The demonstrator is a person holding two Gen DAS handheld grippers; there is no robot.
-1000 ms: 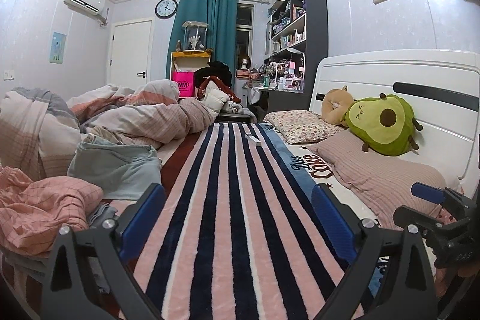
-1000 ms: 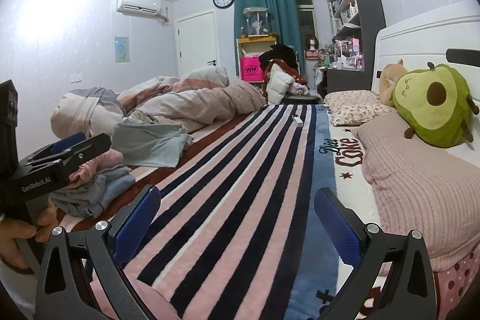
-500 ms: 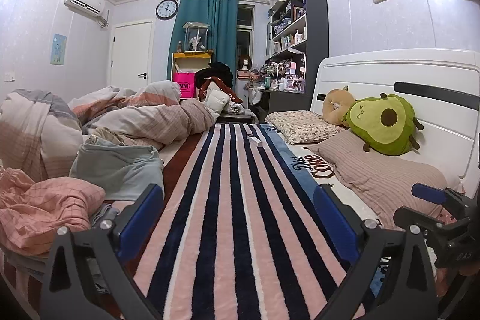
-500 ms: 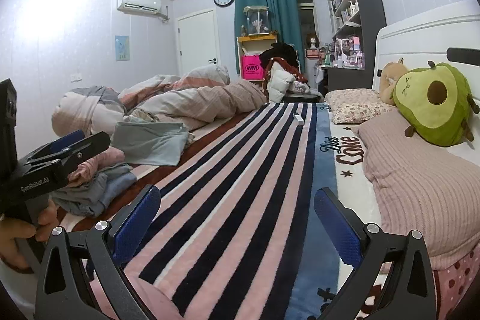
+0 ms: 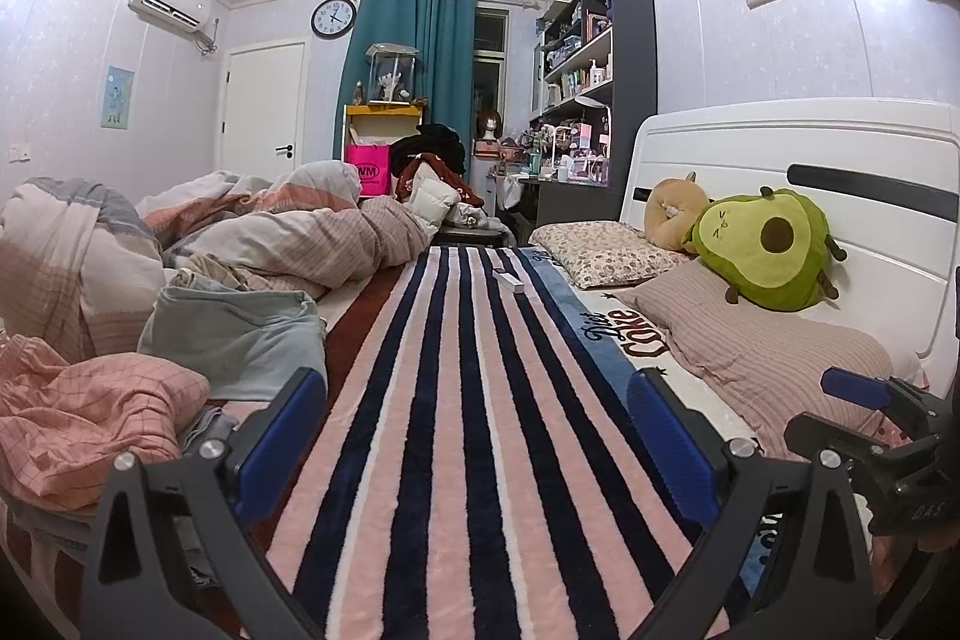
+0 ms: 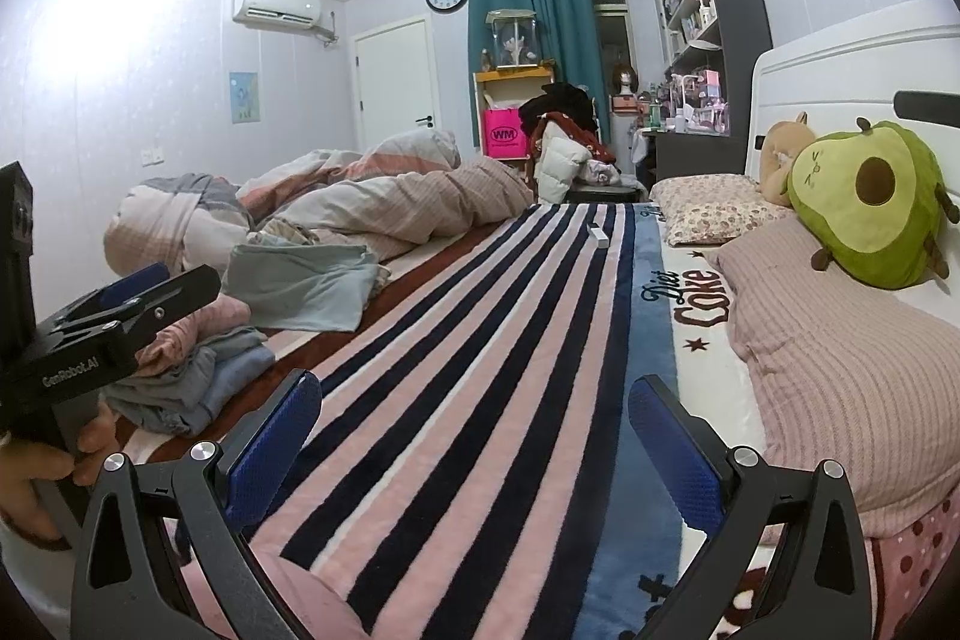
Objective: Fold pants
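A heap of clothes lies on the left side of the bed: a pink checked garment point(image 5: 90, 412), a pale teal-grey garment point(image 5: 234, 334) behind it, and bluish folded pieces point(image 6: 198, 388). Which of these is the pants I cannot tell. My left gripper point(image 5: 477, 430) is open and empty, low over the striped blanket point(image 5: 468, 400), right of the heap. My right gripper point(image 6: 474, 436) is open and empty over the same blanket point(image 6: 480, 340). A pink cloth point(image 6: 288, 598) shows under its left finger. Each gripper shows at the edge of the other's view.
A bunched duvet point(image 5: 282, 232) lies behind the clothes. Pillows point(image 5: 768, 346) and an avocado plush point(image 5: 768, 250) lie along the white headboard point(image 5: 840, 160) on the right. A small white box point(image 5: 510, 279) sits far down the blanket. Shelves point(image 5: 594, 100) stand at the far end.
Both grippers have drifted slightly, with the views shifting a little. Both stay open and empty.
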